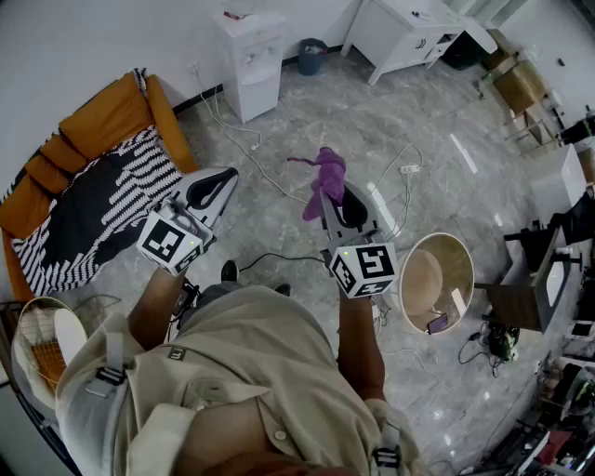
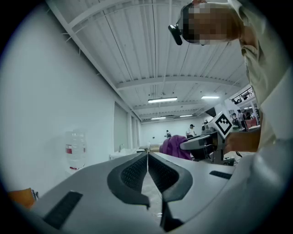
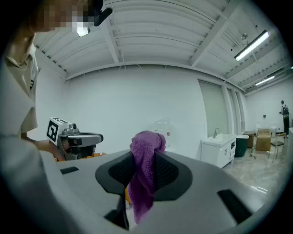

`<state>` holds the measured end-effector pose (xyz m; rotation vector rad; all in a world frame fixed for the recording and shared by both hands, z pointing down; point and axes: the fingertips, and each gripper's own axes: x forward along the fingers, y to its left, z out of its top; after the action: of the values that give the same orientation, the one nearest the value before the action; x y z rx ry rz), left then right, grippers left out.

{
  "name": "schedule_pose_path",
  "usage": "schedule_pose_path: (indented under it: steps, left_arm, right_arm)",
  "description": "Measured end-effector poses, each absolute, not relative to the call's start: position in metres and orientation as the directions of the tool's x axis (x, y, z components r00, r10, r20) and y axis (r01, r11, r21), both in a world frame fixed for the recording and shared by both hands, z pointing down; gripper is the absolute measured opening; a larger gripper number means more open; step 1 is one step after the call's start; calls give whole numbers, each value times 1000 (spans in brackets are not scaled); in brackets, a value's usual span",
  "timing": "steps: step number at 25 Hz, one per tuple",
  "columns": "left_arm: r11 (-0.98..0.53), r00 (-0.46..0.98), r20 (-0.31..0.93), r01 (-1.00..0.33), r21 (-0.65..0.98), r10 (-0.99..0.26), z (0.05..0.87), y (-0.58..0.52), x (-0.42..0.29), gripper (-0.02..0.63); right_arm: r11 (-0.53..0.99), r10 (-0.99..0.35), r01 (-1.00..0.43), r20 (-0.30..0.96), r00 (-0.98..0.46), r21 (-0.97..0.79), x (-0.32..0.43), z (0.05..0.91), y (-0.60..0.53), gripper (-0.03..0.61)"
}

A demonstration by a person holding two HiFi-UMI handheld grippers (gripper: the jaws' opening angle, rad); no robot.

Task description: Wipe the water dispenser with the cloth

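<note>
The white water dispenser (image 1: 253,60) stands against the far wall, a few steps ahead; its clear bottle shows in the left gripper view (image 2: 75,151) and faintly in the right gripper view (image 3: 165,132). A purple cloth (image 1: 325,177) hangs from my right gripper (image 1: 326,193), which is shut on it; the cloth (image 3: 144,176) drapes down between the jaws of the right gripper (image 3: 144,153). My left gripper (image 1: 224,178) is held beside it at the left, and the left gripper (image 2: 147,156) has its jaws pressed together with nothing between them. Both are raised well short of the dispenser.
An orange sofa with a striped blanket (image 1: 102,177) lies at the left. Cables (image 1: 270,181) trail over the marble floor towards the dispenser. A dark bin (image 1: 312,56) and white desk (image 1: 409,28) stand at the back, a round wooden tub (image 1: 437,279) at my right.
</note>
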<state>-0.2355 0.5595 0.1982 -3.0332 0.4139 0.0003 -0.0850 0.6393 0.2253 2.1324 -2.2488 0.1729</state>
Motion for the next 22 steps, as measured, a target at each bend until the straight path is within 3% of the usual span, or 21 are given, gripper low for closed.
schedule_pose_path:
  steps: [22]
  left_arm:
    - [-939,939,60,-333,-84,-338,217,584,-196,21]
  right_arm:
    - [128,-987,-980,79,-141,-152,-42,249,651,121]
